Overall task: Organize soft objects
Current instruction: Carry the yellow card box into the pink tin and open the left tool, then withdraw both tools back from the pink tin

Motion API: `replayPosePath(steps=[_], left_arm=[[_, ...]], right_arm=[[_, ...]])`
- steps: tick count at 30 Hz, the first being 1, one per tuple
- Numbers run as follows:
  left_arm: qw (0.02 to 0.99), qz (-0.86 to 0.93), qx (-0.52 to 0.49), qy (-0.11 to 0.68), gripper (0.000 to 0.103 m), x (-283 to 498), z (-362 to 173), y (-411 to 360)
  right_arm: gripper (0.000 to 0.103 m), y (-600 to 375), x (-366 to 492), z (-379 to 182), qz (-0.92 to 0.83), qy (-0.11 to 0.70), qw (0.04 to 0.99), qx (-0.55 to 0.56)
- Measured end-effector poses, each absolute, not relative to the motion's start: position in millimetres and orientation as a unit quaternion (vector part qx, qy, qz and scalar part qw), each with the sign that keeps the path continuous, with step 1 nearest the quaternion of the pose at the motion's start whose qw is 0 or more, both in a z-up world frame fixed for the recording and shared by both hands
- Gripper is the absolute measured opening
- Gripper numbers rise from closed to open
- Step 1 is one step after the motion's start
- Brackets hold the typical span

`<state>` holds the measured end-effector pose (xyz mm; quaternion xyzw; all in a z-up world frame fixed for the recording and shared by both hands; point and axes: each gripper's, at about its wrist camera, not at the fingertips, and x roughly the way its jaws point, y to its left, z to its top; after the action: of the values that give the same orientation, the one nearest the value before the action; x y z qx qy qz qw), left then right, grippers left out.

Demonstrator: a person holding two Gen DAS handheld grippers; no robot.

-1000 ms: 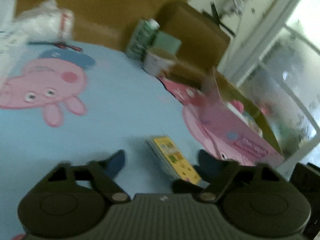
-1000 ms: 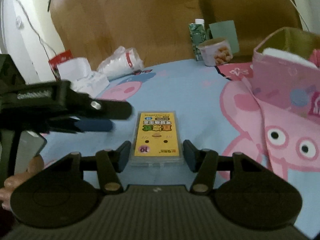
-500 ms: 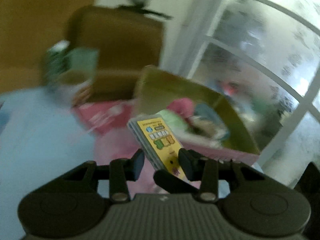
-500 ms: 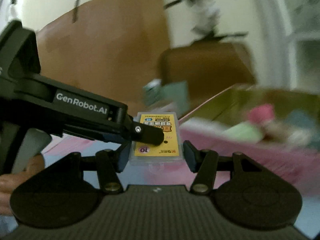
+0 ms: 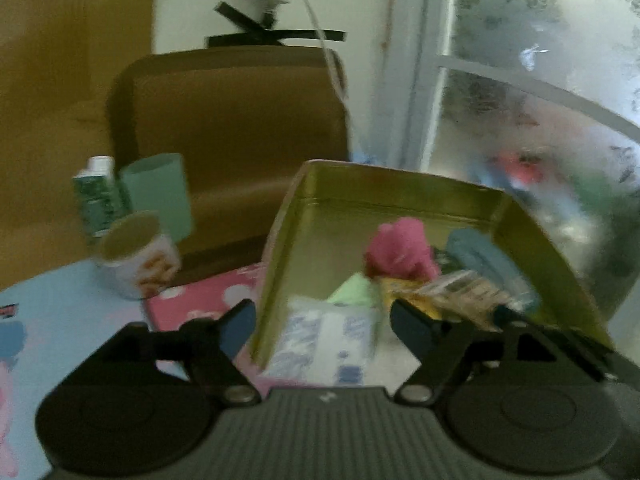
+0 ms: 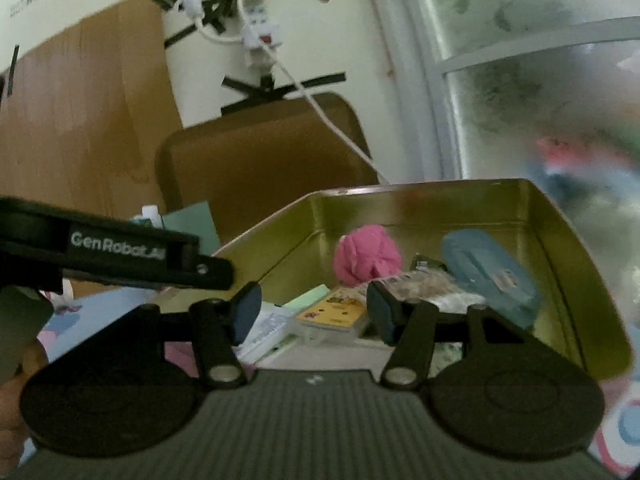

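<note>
Left gripper (image 5: pixel 322 322), nearest the lens: jaws spread, having just been opening, with nothing clamped between them; they straddle the near left wall of the box (image 5: pixel 280 248), one finger (image 5: pixel 236 328) outside over the desk (image 5: pixel 60 300), the other inside. Right gripper (image 6: pixel 312 312): jaws apart, their pads flanking but not pressing the yellow tissue pack (image 6: pixel 332 314), which lies tilted inside the box on the other contents.

Box interior, near to far: a white-and-blue tissue pack (image 5: pixel 328 336) at the near edge; a pale green pack (image 5: pixel 354 290) behind it; a clear crinkled wrapper (image 6: pixel 424 284) to the right; a blue soft object (image 6: pixel 488 276) against the right wall; a pink soft ball (image 6: pixel 366 258) towards the far wall. The box's gold inner walls rise around all of these, and its near wall hides the floor beneath the closest items.

In the right wrist view the left gripper's dark arm, lettered in white, crosses the left foreground and covers part of the desk; a hand (image 6: pixel 16 392) shows at the lower left edge.

Left of the box on the cartoon-printed cloth: a snack cup (image 5: pixel 138 258), then a green carton (image 5: pixel 98 200) and a teal card (image 5: pixel 158 196), close together. Beyond: a brown chair back (image 5: pixel 240 132), a white cable (image 6: pixel 320 112) taped to the wall, and a frosted window (image 5: pixel 540 100).
</note>
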<state>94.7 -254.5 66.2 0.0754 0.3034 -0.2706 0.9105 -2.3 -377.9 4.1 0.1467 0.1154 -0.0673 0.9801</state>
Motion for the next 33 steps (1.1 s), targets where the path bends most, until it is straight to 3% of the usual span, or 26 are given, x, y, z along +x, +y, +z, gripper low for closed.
replayPosePath(steps=[3, 7, 10, 18, 22, 33], left_arm=[[0.916, -0.251, 0.089, 0.299, 0.081, 80, 69, -245], [0.927, -0.237, 0.088, 0.279, 0.097, 60, 77, -225], [0.932, -0.228, 0.089, 0.268, 0.103, 43, 82, -209], [0.930, -0.217, 0.102, 0.278, 0.103, 12, 79, -176], [0.931, -0.208, 0.103, 0.282, 0.103, 2, 74, -162], [0.934, -0.187, 0.108, 0.286, 0.103, -16, 54, -128]], right_arm=[[0.061, -378, -24, 5, -0.074, 0.099, 0.977, 0.171], [0.063, -372, -51, 9, -0.083, 0.083, 0.973, 0.201], [0.063, -368, -66, 10, -0.081, 0.085, 0.967, 0.226], [0.063, -357, -80, 5, -0.069, 0.118, 0.948, 0.288], [0.069, -348, -84, 5, -0.065, 0.125, 0.945, 0.296], [0.070, -327, -80, 3, -0.044, 0.150, 0.935, 0.317]])
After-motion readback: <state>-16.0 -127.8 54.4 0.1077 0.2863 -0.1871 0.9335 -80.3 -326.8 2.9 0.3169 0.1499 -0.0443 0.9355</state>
